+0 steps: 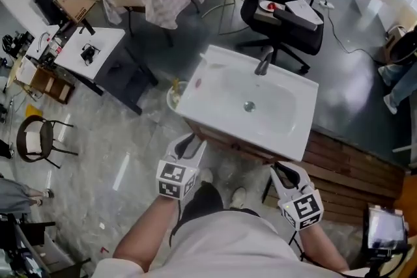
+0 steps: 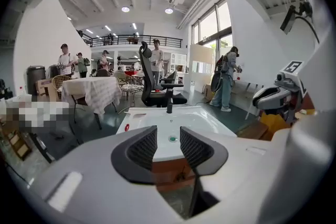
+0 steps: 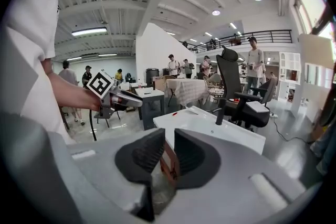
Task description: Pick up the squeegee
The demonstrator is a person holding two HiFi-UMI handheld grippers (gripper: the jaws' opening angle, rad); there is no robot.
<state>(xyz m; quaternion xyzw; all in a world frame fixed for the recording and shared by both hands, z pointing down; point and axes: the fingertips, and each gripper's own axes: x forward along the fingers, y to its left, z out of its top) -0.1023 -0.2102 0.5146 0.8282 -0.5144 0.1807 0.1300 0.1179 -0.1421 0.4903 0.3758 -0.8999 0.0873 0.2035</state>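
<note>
Searching comes first, because I cannot find the squeegee with certainty in any view. A small red thing lies on the far left rim of the sink, and something yellowish stands in a pale round container just beside the sink's left side. Either may be it, but both are too small to tell. So the first danger, I think, is to reach for the wrong thing.

The left tool has its jaws spread with nothing between them. The right tool has its jaws a little apart, also empty; only the wooden cabinet shows through the gap. Both hang at the near edge of the sink.

The sink is white, smooth and glossy, a rounded rectangle with a dark upright faucet at the far side. The tool shells are hard grey plastic, and the pads are black and ribbed. A hard shell can knock on this rim, and a thin handle lying flat on such a slippery surface may slide away when the pads close.
</note>
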